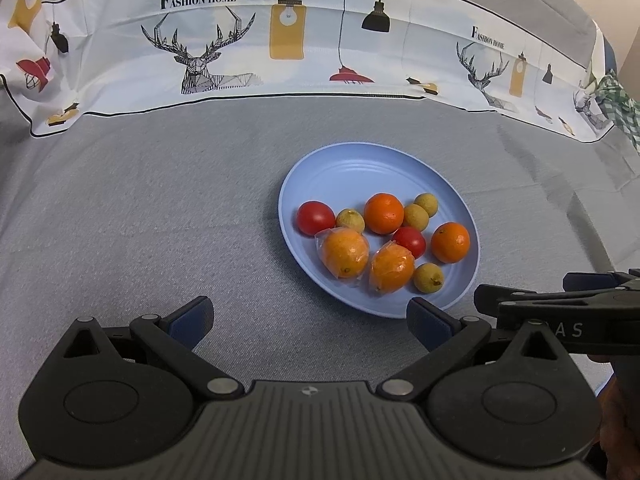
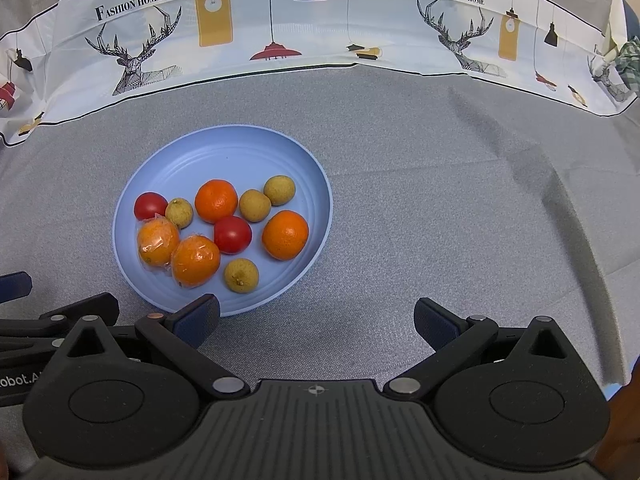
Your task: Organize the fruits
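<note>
A light blue plate point(image 1: 352, 160) point(image 2: 240, 148) on the grey cloth holds mixed fruit. Two bare oranges point(image 1: 383, 213) point(image 2: 216, 201), two plastic-wrapped oranges point(image 1: 345, 253) point(image 2: 157, 241), two red tomatoes point(image 1: 315, 217) point(image 2: 232, 234) and several small yellow-green longans point(image 1: 428, 277) point(image 2: 241, 275) lie together in it. My left gripper point(image 1: 310, 320) is open and empty, just short of the plate's near left rim. My right gripper point(image 2: 318, 322) is open and empty too, near the plate's near right rim. Each gripper shows at the edge of the other's view.
A white printed cloth point(image 1: 280, 40) point(image 2: 280, 24) with deer and lamps rises as a wall behind the grey surface. A green checked cloth point(image 1: 618, 104) sits at the far right. Bare grey cloth point(image 1: 140, 208) lies left of the plate and more point(image 2: 440, 208) right of it.
</note>
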